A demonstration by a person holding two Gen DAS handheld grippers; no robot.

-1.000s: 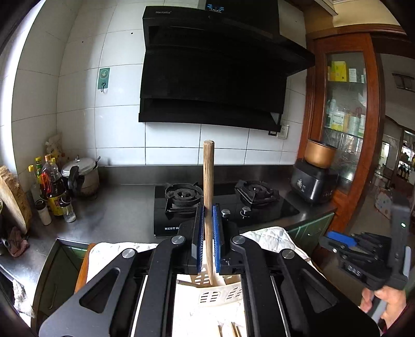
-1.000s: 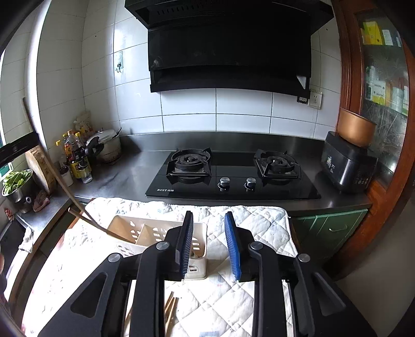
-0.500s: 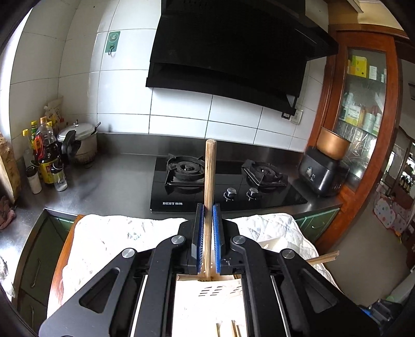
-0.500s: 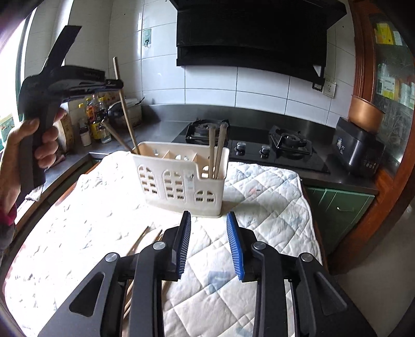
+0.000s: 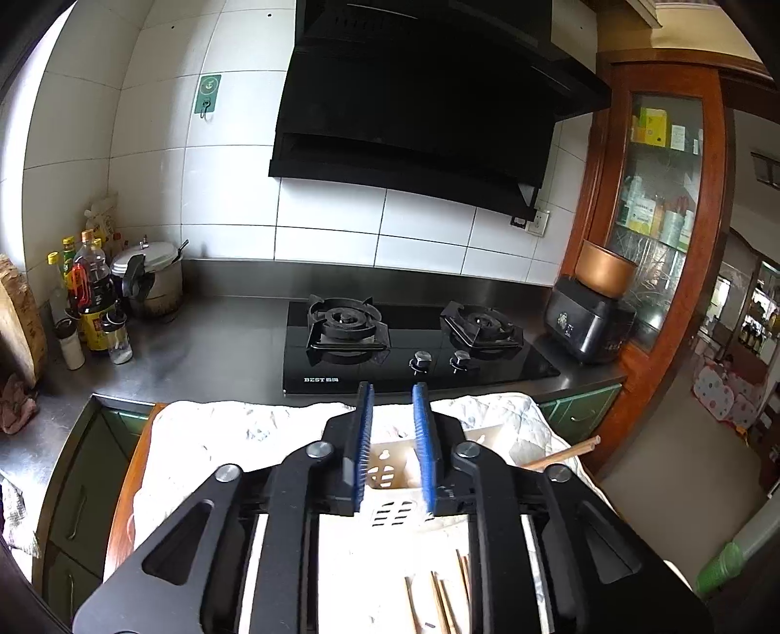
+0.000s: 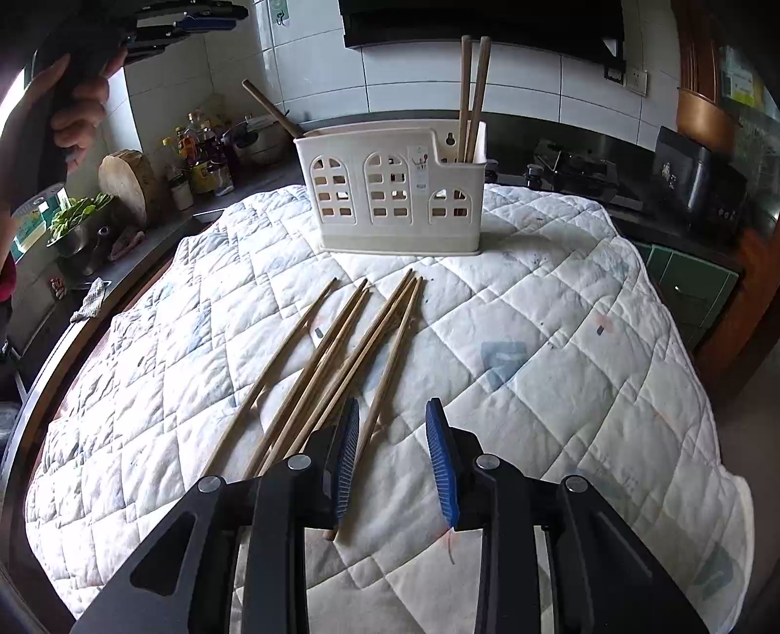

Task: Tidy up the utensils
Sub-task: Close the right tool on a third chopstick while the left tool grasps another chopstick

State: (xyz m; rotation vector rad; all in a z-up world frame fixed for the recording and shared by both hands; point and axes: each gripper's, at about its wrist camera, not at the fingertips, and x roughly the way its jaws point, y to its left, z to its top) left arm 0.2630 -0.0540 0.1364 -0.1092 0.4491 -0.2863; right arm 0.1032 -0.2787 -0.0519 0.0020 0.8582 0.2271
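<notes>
A cream plastic utensil caddy [image 6: 392, 195] stands on the white quilted cloth [image 6: 560, 341]. Two wooden handles [image 6: 472, 97] stand upright in its right compartment, and one wooden handle [image 6: 273, 109] leans out at its left. Several wooden chopsticks [image 6: 341, 361] lie loose on the cloth in front of it. My right gripper [image 6: 392, 458] is open and empty, low over the near ends of the chopsticks. My left gripper [image 5: 392, 439] is open and empty above the caddy [image 5: 390, 468]; it also shows at the top left of the right wrist view [image 6: 185, 22].
A black gas hob [image 5: 404, 341] sits on the steel counter behind the cloth, under a black hood. Bottles [image 5: 92, 302] and a pot [image 5: 151, 278] stand at the left, a black cooker [image 5: 590, 312] at the right. A chopping block [image 6: 129, 183] and greens [image 6: 73, 219] are far left.
My left gripper has opened and let go of the wooden spatula, which now stands in the caddy. My right gripper has dropped low toward the chopsticks on the cloth.
</notes>
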